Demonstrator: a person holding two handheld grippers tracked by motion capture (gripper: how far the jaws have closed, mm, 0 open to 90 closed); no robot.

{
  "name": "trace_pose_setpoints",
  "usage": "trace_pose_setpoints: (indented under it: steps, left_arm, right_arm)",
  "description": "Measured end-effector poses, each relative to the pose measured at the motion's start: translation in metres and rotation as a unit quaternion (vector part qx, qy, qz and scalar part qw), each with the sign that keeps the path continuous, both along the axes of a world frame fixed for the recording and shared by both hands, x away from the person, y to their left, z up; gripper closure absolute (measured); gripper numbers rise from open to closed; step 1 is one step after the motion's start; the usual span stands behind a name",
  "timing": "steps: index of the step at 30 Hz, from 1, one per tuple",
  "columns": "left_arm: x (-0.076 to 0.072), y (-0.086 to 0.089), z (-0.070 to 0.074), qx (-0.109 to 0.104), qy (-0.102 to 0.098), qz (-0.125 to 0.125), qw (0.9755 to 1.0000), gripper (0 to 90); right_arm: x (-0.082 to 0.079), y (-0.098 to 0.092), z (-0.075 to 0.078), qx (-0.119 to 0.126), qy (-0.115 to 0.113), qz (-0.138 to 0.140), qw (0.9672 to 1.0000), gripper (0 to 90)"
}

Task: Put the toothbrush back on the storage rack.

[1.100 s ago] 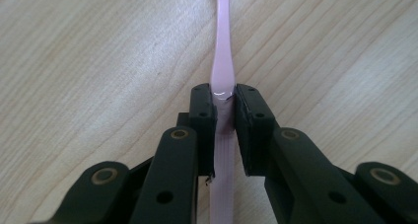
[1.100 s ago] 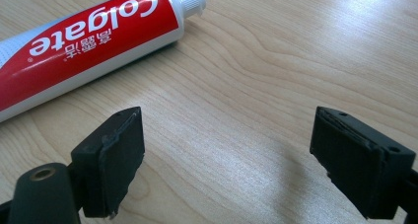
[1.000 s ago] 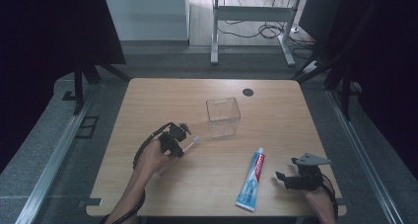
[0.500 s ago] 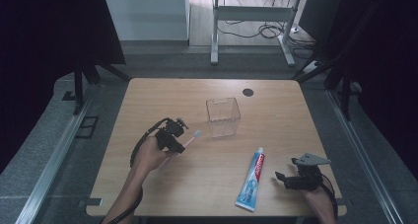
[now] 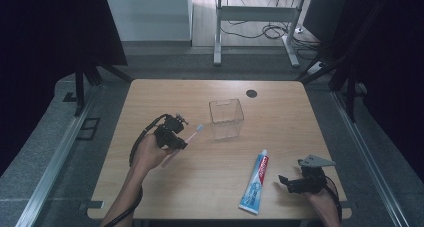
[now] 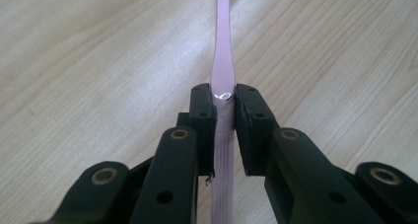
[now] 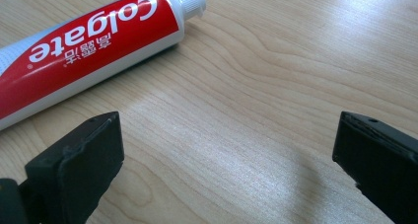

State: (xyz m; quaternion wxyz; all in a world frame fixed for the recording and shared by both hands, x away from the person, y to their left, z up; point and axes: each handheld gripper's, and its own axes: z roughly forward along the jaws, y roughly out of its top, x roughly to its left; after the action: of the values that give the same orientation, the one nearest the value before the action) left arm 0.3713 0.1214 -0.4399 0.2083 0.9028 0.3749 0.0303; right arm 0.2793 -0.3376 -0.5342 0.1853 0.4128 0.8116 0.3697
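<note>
Left gripper (image 5: pixel 176 137) is clamped on a pink toothbrush (image 5: pixel 186 139); in the left gripper view both pads press flat against the handle (image 6: pixel 223 91), which runs straight up between them, ribbed below the grip and smooth and narrower above it. In the high view the toothbrush is carried over the left half of the table (image 5: pixel 150 197), slanted, with its head (image 5: pixel 199 128) pointing toward the clear box (image 5: pixel 226 118) and lying just short of the box's near left corner; whether the lower end of the handle touches the wood cannot be told. The box stands upright near the table's middle, open at the top. Right gripper (image 5: pixel 286 182) sits low over the near right corner of the table, jaws set wide apart, having just been opening, with nothing between them. The right gripper view shows bare wood between the two pads (image 7: pixel 79 160). The toothpaste (image 5: pixel 255 182) lies flat on the table just to the left of the right gripper, apart from it, white cap (image 7: pixel 190 1) toward the box and blue tail toward the near edge. It is untouched. A dark round mark (image 5: pixel 251 93) sits on the table beyond the box, toward the far edge.
</note>
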Motion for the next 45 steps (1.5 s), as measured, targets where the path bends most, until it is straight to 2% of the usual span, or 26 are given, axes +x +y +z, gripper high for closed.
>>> trace_pose_setpoints:
  steps: [4,6,9,16,21,31,34,41,45]
  left_arm:
    - [0.001,0.0,0.01,-0.018,-0.013,0.002,0.9998,78.8]
    - [0.001,0.0,0.012,-0.02,-0.015,0.001,0.9997,78.8]
    - [0.003,-0.002,0.022,-0.032,-0.029,-0.001,0.9991,78.8]
    - [0.006,-0.01,0.034,-0.043,-0.049,-0.008,0.9979,78.8]
    - [0.01,-0.017,0.041,-0.047,-0.061,-0.013,0.9969,78.8]
    - [0.018,-0.025,0.051,-0.065,-0.077,-0.01,0.9949,78.8]
    - [0.021,-0.029,0.055,-0.077,-0.083,-0.007,0.9936,78.8]
    - [0.025,-0.036,0.058,-0.09,-0.09,-0.005,0.9919,78.8]
    - [0.03,-0.041,0.061,-0.099,-0.101,-0.003,0.9899,78.8]
  right_arm:
    - [0.0,0.0,-0.001,-0.001,0.001,0.001,1.0,0.0]
    - [0.0,0.0,-0.001,-0.001,0.003,0.001,1.0,0.0]
    - [0.0,0.001,-0.001,-0.001,0.004,0.001,1.0,0.0]
    - [0.0,0.001,-0.001,-0.003,0.005,0.002,1.0,0.0]
    - [0.0,0.0,0.0,-0.002,-0.004,0.0,1.0,0.0]
    - [0.0,0.001,0.0,-0.002,-0.002,0.001,1.0,0.0]
    - [0.0,0.001,0.0,-0.003,-0.003,0.001,1.0,0.0]
    - [0.0,0.001,0.0,-0.002,-0.003,0.001,1.0,0.0]
    - [0.0,0.001,0.0,-0.002,-0.004,0.002,1.0,0.0]
